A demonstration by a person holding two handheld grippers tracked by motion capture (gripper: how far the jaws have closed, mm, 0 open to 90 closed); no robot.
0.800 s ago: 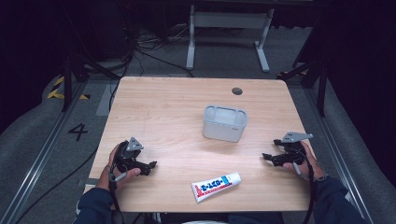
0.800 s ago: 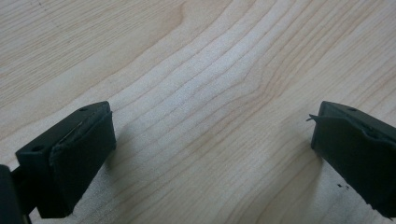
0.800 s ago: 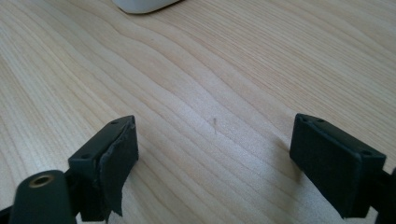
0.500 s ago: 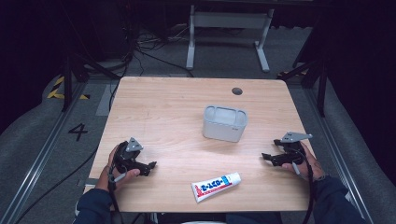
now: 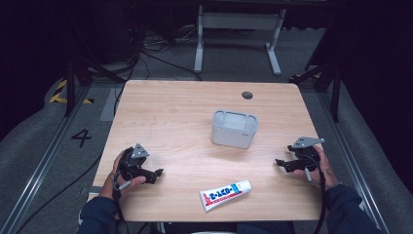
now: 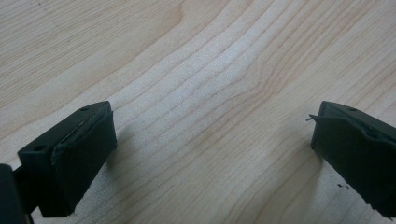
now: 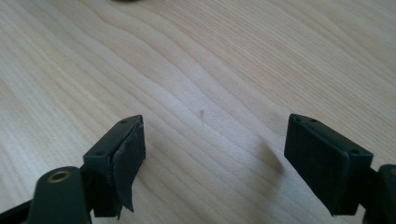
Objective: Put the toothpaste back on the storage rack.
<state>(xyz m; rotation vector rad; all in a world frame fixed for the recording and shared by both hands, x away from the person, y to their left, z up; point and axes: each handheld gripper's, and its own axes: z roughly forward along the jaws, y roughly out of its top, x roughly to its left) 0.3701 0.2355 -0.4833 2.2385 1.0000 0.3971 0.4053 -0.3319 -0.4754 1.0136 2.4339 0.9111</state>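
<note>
A grey open-topped container stands upright near the middle of the wooden table. A white toothpaste tube with blue and red print lies flat near the front edge. My left gripper rests on the table at the front left, held by a hand, open with nothing between its jaws; the left gripper view has bare wood between them. My right gripper sits at the front right, also open and empty, with bare wood between its jaws in the right gripper view.
A dark round hole marks the table's far right area. Beyond the table stand a white metal frame and black stands with cables on the grey floor. A floor marking "4" lies left of the table.
</note>
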